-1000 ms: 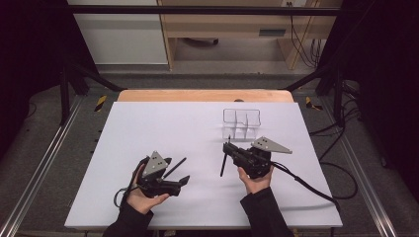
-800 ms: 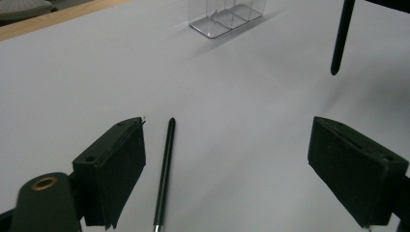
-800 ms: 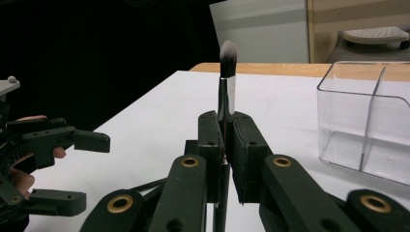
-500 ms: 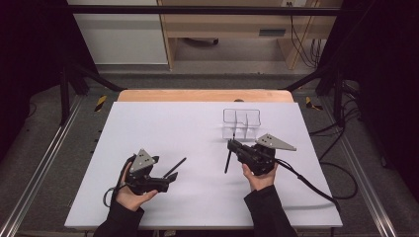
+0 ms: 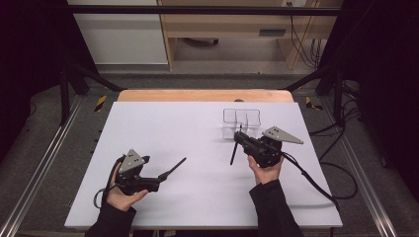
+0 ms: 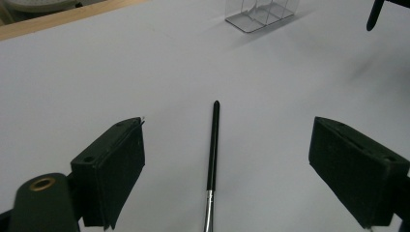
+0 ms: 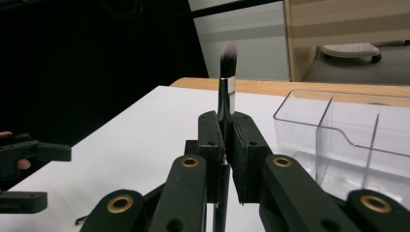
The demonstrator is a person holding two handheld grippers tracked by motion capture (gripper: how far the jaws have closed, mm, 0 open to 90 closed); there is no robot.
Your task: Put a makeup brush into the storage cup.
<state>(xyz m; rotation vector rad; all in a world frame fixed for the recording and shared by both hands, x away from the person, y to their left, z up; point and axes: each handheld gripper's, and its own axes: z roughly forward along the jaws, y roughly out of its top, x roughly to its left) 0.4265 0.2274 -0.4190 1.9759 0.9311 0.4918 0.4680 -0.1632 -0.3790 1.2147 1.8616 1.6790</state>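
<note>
Holding a makeup brush (image 7: 227,92) upright, right tongs (image 5: 237,143) clamped, just beside the clear organizer (image 5: 241,123); left tongs (image 6: 241,159) apart, astride a second brush (image 6: 212,145) lengthwise.

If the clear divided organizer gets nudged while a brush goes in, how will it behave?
The clear organizer looks thin-walled and empty, so it is probably light and may slide on the smooth white table. Its walls look rigid, unlikely to flex. The brush clamped in the right gripper seems long against its low walls, so leaning could tip it.
</note>
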